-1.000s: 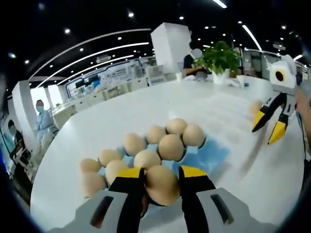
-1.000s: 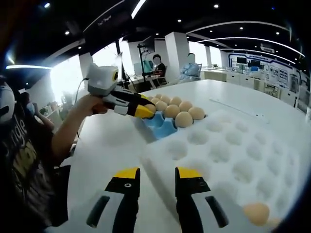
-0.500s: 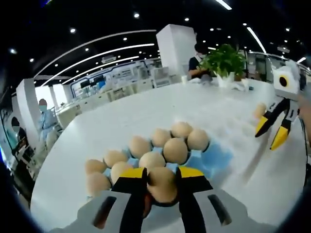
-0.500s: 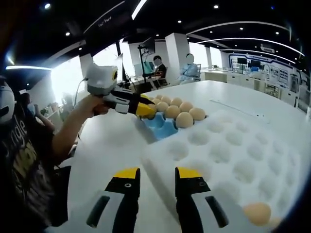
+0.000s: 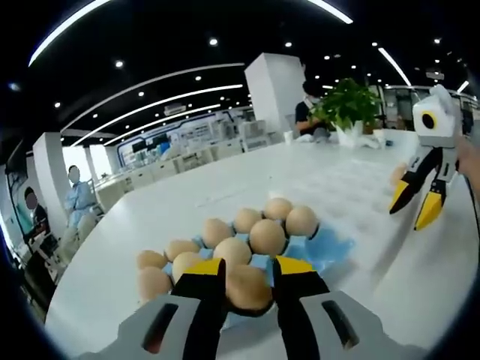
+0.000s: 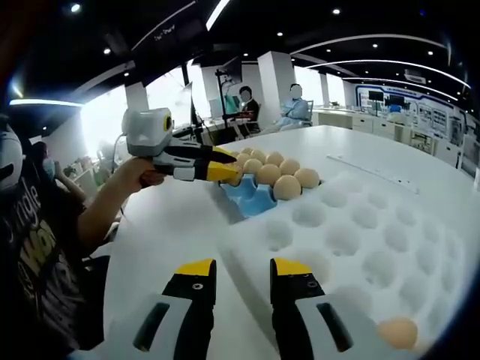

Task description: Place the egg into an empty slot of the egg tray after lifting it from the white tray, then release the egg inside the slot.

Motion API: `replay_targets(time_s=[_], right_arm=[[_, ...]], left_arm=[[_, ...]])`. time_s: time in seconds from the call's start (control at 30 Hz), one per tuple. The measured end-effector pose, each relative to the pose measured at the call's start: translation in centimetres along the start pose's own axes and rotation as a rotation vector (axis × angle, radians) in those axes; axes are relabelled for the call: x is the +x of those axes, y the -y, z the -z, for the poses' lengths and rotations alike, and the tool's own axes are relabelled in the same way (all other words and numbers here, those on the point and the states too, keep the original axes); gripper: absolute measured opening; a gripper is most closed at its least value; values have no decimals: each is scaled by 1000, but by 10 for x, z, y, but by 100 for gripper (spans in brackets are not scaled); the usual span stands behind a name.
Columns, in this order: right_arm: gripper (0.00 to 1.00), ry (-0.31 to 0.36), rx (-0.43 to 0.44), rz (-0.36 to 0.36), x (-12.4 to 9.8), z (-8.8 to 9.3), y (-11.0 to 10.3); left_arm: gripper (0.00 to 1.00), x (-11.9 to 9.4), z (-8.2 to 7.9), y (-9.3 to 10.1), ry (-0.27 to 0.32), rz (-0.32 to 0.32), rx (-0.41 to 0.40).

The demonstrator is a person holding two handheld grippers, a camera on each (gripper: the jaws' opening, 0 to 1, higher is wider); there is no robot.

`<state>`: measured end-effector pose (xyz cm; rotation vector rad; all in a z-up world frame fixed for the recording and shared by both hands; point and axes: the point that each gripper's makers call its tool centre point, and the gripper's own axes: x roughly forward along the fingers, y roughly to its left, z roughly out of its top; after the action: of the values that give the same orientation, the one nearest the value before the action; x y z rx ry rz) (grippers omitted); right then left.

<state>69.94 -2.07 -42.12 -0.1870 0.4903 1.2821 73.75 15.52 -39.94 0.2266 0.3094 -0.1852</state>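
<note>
1. In the left gripper view, your left gripper [image 5: 250,268] sits at the bottom centre of the frame, its jaws pinching an egg [image 5: 248,288] between the yellow tips.
2. The held egg is at the near edge of the blue egg tray [image 5: 324,247], which lies in the lower middle of the frame on the white table [image 5: 187,202]. Whether the egg already rests in a slot cannot be told (the jaws cover its underside).
3. Beyond the held egg, the blue tray carries further eggs in rows; the bare blue slots show at the tray's right end.
4. At the right edge of the same view, your right gripper [image 5: 418,204] hangs above the white tray [image 5: 352,187], its yellow-tipped jaws spread with nothing between them.
5. A potted plant [image 5: 346,105] stands on the table in the upper right, with a person just behind it.
6. In the right gripper view, the right gripper [image 6: 244,270] rises from the bottom centre, jaws spread and empty, over the near corner of the white tray [image 6: 352,232].
7. One loose egg [image 6: 397,331] lies in a dimple of the white tray at the lower right of that frame.
8. In the upper left of that view, your hand [image 6: 133,174] holds the left gripper [image 6: 223,173] at the near end of the blue egg tray [image 6: 251,196] (the gripped egg is hidden here).
</note>
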Motion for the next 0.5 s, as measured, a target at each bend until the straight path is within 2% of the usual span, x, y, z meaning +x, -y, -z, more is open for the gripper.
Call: replay_targets(time_s=[0.1,0.27,0.3,0.37,0.43,0.5], right_arm=[[30,6,-5,2,-2,-3,1],[30,10,-20,15,-7,-8,5],[30,10,-24,18,-8,-8,5],[30,9,-28,22,-10,-9,8],[30,5,-35,33,-12,-10,11],[30,1,-42,41,-13,-10,11]], left_arm=[[30,-4,-6,5,25,23,-8],[35,-12,-21,24,106,115,-62],[36,-13,-21,29,112,140,-80],[38,-14,-20,32,112,145,-76],[39,-16,-19,43,120,177,-69],[40,-17,-20,52,132,224,-108]])
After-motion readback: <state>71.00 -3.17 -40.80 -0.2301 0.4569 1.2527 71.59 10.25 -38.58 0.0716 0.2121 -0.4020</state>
